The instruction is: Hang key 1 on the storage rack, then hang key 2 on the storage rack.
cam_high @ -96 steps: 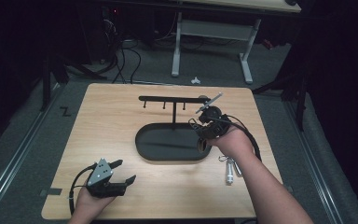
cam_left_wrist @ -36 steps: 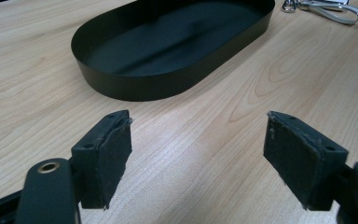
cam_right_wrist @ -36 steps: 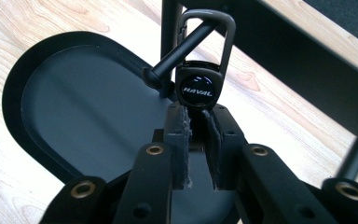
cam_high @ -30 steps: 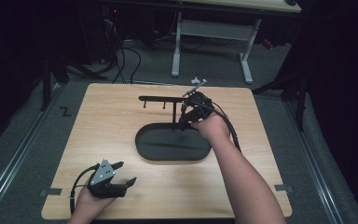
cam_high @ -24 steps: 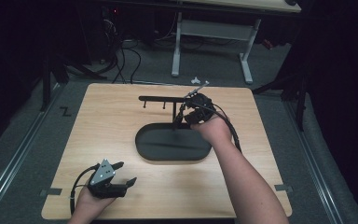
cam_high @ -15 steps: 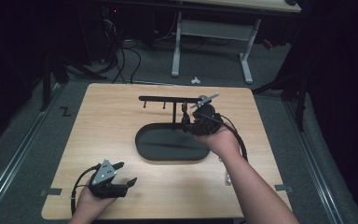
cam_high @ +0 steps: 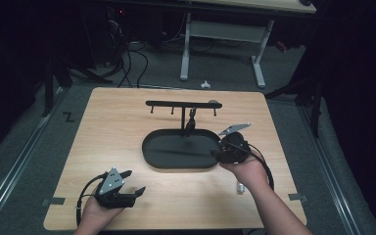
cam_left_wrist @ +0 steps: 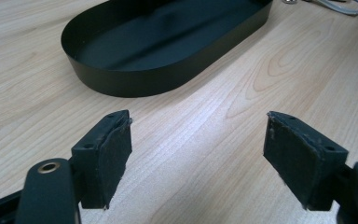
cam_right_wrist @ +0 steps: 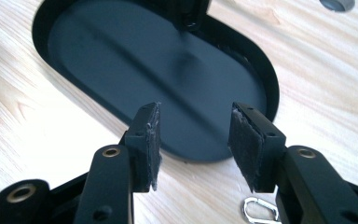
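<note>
My left gripper [cam_high: 120,192] rested low on the near-left part of the wooden surface [cam_high: 117,142], its jaws wide apart with nothing between them. Farther in, my right gripper [cam_high: 215,154] hovered at the right end of the black oval tray [cam_high: 154,154]; its jaws had just been opening and stood apart, empty, over the tray's near rim. A small metal clip [cam_right_wrist: 260,209] lay on the wood just beside that gripper. Beyond the tray rose the black hook stand [cam_high: 183,104], a small dark thing hanging from it.
</note>
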`<state>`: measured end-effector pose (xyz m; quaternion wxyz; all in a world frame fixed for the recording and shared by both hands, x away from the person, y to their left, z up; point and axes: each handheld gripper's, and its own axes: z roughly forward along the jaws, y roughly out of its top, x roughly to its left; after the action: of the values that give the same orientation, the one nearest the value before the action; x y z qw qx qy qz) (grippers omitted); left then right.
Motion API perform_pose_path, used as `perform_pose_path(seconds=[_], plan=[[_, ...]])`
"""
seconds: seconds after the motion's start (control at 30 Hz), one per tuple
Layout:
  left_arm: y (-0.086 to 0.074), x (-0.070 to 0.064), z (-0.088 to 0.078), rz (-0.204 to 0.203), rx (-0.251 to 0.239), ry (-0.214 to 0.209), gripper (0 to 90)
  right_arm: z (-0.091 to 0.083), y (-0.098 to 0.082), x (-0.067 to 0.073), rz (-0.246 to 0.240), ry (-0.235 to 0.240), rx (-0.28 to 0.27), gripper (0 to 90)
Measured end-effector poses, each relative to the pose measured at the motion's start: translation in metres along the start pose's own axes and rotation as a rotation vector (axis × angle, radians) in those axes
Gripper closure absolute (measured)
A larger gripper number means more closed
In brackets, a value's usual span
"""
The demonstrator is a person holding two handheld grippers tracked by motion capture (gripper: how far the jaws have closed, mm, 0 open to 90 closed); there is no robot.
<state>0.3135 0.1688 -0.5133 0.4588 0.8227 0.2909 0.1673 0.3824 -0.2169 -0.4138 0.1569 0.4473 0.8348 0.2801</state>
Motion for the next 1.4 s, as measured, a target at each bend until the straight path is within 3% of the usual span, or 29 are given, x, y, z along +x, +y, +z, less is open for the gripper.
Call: perform_pose_path(seconds=[0.13,0.33,0.67,0.97,1.17,1.3,1.4], plan=[[0.000,0.000,0.001,0.006,0.008,0.001,23.9,0.001,-0.016,-0.005,0.000,-0.027,-0.005,52.6],[-0.001,-0.002,0.002,0.011,0.013,0.004,23.9,-0.002,-0.035,-0.015,0.035,-0.024,-0.028,51.0],[-0.001,-0.001,-0.004,0.002,-0.001,0.010,23.9,-0.004,-0.060,-0.033,0.085,-0.036,-0.011,52.0],[-0.001,-0.001,-0.007,0.004,0.005,0.024,23.9,0.014,-0.079,-0.062,0.109,-0.044,0.102,55.7],[-0.005,-0.002,-0.008,-0.014,0.012,0.016,23.9,0.031,-0.086,-0.075,0.141,-0.041,0.140,50.9],[-0.005,-0.002,-0.010,-0.010,0.014,0.018,23.9,0.035,-0.085,-0.076,0.135,-0.045,0.134,49.4],[-0.006,-0.002,-0.010,-0.015,0.014,0.017,23.9,0.038,-0.083,-0.077,0.109,-0.054,0.150,53.1]])
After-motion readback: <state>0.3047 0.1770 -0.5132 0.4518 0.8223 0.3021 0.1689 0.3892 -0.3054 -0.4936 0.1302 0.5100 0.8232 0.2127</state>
